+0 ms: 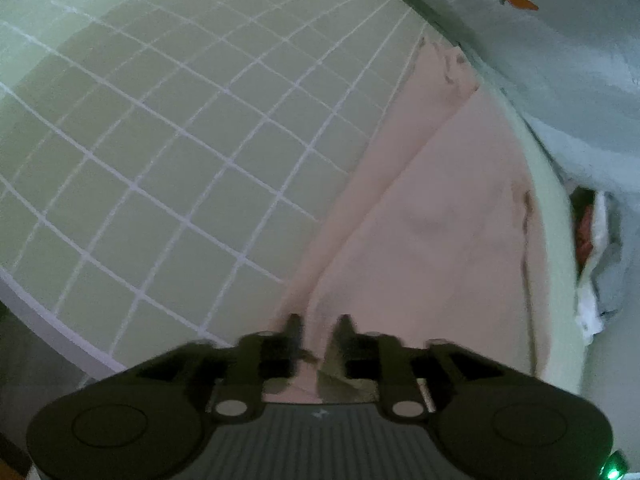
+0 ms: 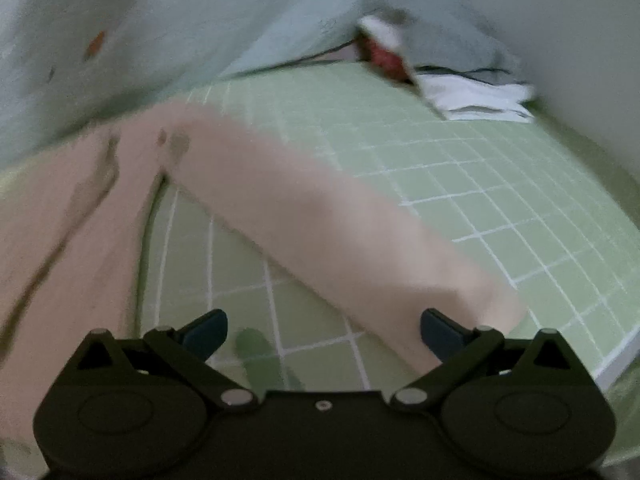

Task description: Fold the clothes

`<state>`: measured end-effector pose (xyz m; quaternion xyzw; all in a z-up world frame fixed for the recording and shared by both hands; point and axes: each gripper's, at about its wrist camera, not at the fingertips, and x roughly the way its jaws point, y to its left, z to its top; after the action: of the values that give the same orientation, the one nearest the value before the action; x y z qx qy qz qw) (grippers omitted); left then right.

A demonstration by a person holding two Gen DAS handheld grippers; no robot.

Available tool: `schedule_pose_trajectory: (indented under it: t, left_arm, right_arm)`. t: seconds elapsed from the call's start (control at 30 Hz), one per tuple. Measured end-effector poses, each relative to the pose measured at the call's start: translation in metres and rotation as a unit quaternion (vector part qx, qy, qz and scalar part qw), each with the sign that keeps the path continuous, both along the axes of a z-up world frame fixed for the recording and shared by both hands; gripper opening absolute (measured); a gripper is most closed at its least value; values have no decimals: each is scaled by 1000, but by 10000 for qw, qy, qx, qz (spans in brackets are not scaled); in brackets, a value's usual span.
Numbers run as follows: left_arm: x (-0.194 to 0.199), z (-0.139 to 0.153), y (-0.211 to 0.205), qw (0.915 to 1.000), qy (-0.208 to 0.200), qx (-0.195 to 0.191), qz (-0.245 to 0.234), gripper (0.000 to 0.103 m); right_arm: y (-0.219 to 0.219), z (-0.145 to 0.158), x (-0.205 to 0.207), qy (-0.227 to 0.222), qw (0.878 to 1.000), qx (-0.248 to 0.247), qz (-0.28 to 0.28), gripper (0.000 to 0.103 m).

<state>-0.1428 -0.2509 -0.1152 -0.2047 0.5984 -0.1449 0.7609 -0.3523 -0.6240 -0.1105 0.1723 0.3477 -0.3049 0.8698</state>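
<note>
trousers [image 1: 440, 216] edge in left claw [image 1: 318, 330]

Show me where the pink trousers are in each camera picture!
Left wrist view: the pink trousers run up the right half, from between the left hand-held gripper fingers to the top right.
Right wrist view: the pink trousers cross from the left edge down to the lower right, one leg ending by the open right hand-held gripper.
Shared landmark: the green grid mat beneath them.
</note>
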Motion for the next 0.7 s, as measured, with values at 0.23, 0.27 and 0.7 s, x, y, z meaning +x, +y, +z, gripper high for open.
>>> schedule_pose_trajectory:
  t: [0.23, 0.27, 0.7]
  left_arm:
    - [6, 4, -30, 9988, -131, 272, -375, 75]
    - [7, 4, -31, 9987, -136, 293, -398, 76]
    - [14, 12, -42, 9963, -333, 721, -313, 79]
  right_arm:
    - [-22, 1, -10, -50, 9975, 32, -705, 103]
    - [-24, -1, -11, -12, 9968, 43, -804, 103]
    - [-44, -8, -10, 343, 9930, 39, -1128, 103]
